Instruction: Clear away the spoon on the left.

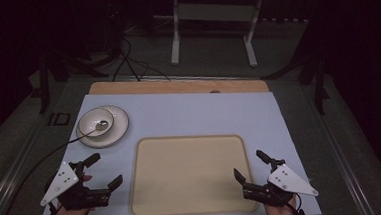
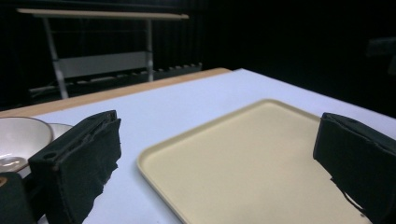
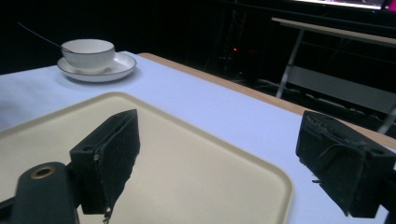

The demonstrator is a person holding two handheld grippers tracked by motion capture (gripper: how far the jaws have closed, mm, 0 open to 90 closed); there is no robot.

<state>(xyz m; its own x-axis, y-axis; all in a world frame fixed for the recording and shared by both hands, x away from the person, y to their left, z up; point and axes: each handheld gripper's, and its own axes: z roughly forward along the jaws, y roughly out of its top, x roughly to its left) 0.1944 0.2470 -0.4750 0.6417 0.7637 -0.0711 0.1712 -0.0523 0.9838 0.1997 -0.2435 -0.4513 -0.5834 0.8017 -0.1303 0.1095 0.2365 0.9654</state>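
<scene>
Both grippers, left (image 1: pixel 103 171) and right (image 1: pixel 245 165), jaws apart, empty, flank tray (image 1: pixel 191 174); spoon (image 1: pixel 101 125) may tip from bowl (image 1: pixel 95 122) if nudged.

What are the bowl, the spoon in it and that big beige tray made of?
The bowl looks like glazed white ceramic: glossy, with a thin dark rim, as does its saucer. The spoon seems polished metal, its scoop shining and its handle thin. The tray is probably matte plastic: even beige, with rounded moulded corners and no glare.
</scene>
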